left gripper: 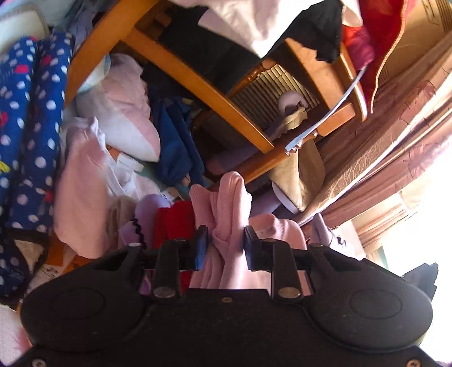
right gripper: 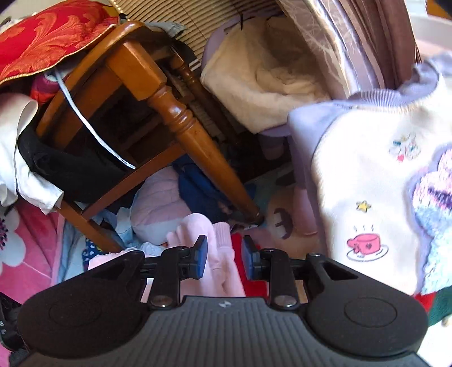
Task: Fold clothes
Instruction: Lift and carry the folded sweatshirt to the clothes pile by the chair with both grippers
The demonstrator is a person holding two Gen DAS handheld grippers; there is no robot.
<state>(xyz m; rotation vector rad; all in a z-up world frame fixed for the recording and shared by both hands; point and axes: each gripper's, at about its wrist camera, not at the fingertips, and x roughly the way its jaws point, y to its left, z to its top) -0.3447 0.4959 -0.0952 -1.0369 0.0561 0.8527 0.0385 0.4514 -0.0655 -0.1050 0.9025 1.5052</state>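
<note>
pink knit garment (left gripper: 226, 225) hangs bunched, unfolded, pinched by the left hand-held gripper (left gripper: 225, 248); right hand-held gripper (right gripper: 224, 255) gapes around it; loose clothes heaped under the wooden chair (right gripper: 169, 113).

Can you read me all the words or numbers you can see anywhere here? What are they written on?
No words or numbers here can be read.
Cardboard box: dark printing, too blurred to read.
Papers on the floor: faint marks, too small to read.
Right gripper body: a small pale emblem, not letters.
White sweatshirt: only pictures, a pink cup and a yellow star, no words.
</note>
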